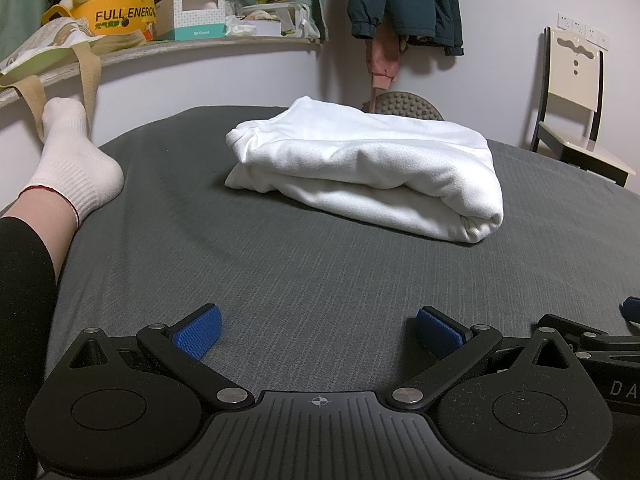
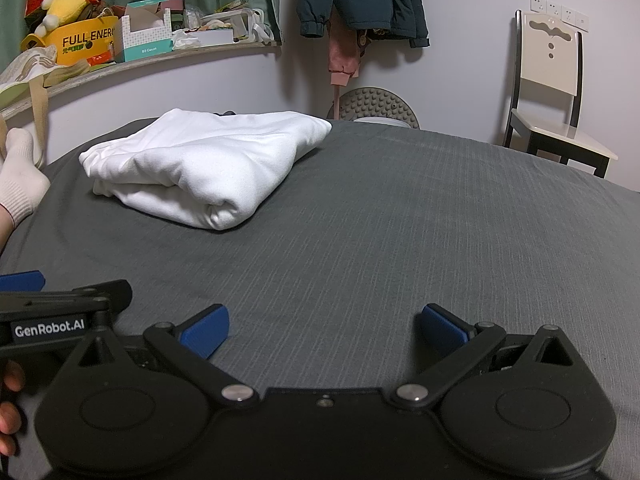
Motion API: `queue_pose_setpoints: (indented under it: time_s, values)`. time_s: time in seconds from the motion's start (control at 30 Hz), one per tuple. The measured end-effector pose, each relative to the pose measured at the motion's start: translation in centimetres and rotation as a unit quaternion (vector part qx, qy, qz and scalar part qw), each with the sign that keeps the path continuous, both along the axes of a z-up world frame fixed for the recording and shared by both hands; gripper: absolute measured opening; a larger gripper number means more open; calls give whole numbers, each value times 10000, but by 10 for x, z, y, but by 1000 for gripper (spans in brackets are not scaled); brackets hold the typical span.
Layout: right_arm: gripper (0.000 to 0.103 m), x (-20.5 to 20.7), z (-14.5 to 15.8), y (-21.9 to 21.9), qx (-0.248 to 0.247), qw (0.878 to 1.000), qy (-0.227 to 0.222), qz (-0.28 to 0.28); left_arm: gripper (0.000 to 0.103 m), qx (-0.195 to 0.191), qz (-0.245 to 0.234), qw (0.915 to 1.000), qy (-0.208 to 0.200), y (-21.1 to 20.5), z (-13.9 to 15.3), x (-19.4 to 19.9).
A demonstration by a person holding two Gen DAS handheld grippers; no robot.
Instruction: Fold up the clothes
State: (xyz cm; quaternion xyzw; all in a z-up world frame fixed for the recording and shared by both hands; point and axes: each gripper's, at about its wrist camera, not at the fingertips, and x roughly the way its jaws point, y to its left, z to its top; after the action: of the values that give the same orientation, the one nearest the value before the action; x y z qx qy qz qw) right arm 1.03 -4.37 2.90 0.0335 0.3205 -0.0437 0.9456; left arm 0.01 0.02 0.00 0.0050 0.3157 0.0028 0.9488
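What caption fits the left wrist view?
Open left gripper rests on grey bed, facing a folded white garment.

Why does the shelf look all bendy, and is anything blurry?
In the left wrist view the fisheye lens bows the shelf and rounds the grey bed; the right wrist view curves them too. Both are sharp, with the white folded garment evenly lit.

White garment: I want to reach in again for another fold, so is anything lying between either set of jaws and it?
Nothing visible. Only bare grey bedsheet lies between the open left gripper and the folded white garment, and likewise ahead of the open right gripper.
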Motion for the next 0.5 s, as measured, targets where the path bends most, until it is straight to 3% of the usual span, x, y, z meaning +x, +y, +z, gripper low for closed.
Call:
queue_pose_setpoints:
  time_s: [0.5]
  values:
    - [103,0,0,0,-4,10000,-6,0,103,9,3,10000,-2,3,2,-1]
